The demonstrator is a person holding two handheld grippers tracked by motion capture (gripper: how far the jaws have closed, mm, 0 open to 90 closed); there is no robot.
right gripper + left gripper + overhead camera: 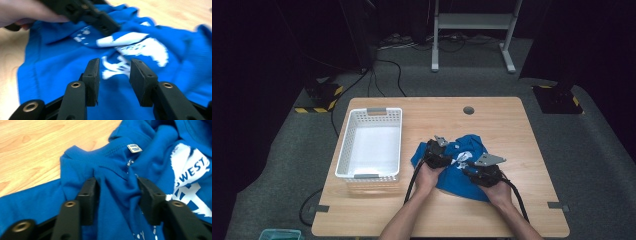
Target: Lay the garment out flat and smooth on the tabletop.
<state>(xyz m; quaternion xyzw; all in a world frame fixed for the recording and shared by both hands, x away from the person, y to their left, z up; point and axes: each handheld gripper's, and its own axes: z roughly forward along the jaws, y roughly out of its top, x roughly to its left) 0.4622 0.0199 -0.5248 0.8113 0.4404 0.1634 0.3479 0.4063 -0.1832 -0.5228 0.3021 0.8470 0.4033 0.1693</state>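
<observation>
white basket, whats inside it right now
The basket on the table looks empty: its pale floor shows bare in the high view. The near wall hides a thin strip of floor behind it. The blue shirt lies outside, to its right.

A bright blue cotton T-shirt (462,167) with a white printed graphic lies crumpled on the pale wooden counter (512,130), right of centre and toward the near edge. Its fabric is bunched into soft folds. In the left gripper view the collar faces up, showing a small white neck label (134,148), with white lettering on the chest (192,182) beside it.
</observation>
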